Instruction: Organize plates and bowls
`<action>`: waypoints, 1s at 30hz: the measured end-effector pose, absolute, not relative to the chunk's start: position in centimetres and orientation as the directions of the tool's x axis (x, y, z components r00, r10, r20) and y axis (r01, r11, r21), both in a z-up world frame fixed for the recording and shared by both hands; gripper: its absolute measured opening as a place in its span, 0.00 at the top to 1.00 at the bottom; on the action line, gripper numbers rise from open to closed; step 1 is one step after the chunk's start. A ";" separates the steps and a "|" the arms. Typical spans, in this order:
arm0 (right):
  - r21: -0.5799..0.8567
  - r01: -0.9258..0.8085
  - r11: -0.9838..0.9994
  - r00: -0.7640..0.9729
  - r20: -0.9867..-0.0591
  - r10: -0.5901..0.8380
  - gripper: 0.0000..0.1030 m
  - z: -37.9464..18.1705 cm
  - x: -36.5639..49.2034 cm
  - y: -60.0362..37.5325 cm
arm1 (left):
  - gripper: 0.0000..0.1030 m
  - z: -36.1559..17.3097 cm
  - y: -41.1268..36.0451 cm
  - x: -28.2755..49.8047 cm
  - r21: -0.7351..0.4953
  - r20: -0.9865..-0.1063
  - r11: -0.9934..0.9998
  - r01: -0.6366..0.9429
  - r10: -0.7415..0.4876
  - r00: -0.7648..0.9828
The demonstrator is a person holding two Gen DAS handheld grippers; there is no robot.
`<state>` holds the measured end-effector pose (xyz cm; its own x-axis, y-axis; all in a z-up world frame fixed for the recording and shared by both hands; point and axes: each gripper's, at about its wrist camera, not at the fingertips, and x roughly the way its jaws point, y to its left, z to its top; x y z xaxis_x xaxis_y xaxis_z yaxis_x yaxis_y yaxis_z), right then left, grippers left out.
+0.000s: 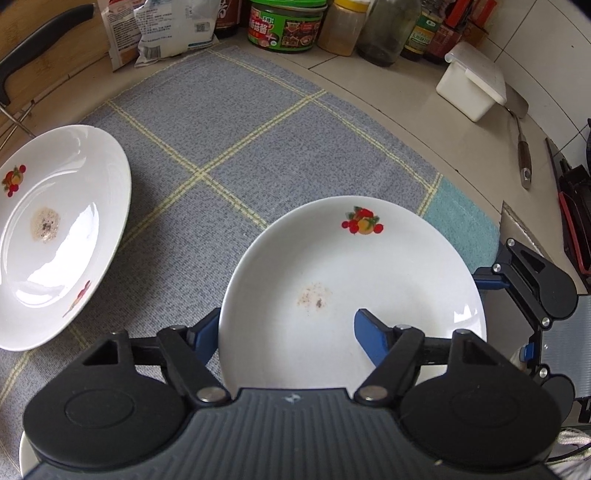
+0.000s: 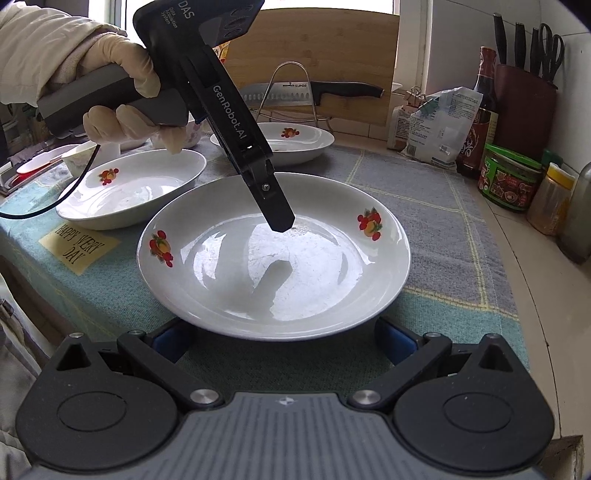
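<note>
A white plate with fruit prints lies on the blue checked cloth. My left gripper straddles its near rim, one blue finger under the rim and one finger inside, jaws apart. In the right wrist view the same plate lies just ahead of my right gripper, which is open with its fingers at either side of the near rim. The left gripper's finger dips into the plate from above. A second plate lies at the left. A third plate sits further back.
Sauce jars and bottles line the back wall, with snack bags and a white box. A spatula lies at the right. A cutting board, cleaver and knife block stand behind. Small bowls sit far left.
</note>
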<state>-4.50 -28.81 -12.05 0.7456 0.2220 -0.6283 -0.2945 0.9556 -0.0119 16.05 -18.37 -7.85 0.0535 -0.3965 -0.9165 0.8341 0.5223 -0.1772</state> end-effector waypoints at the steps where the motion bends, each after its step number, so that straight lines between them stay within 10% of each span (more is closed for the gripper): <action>1: -0.011 -0.296 0.955 0.744 -0.630 0.223 0.00 -12.0 -4.5 -28.8 | 0.31 -8.0 -18.4 16.0 -0.177 -0.917 0.519 0.836 -0.395 0.051; 30: -0.006 -0.325 0.946 0.677 -0.699 0.228 0.00 -11.1 -2.8 -28.1 | 0.32 -8.3 -19.3 16.2 -0.165 -0.927 0.474 0.865 -0.375 0.029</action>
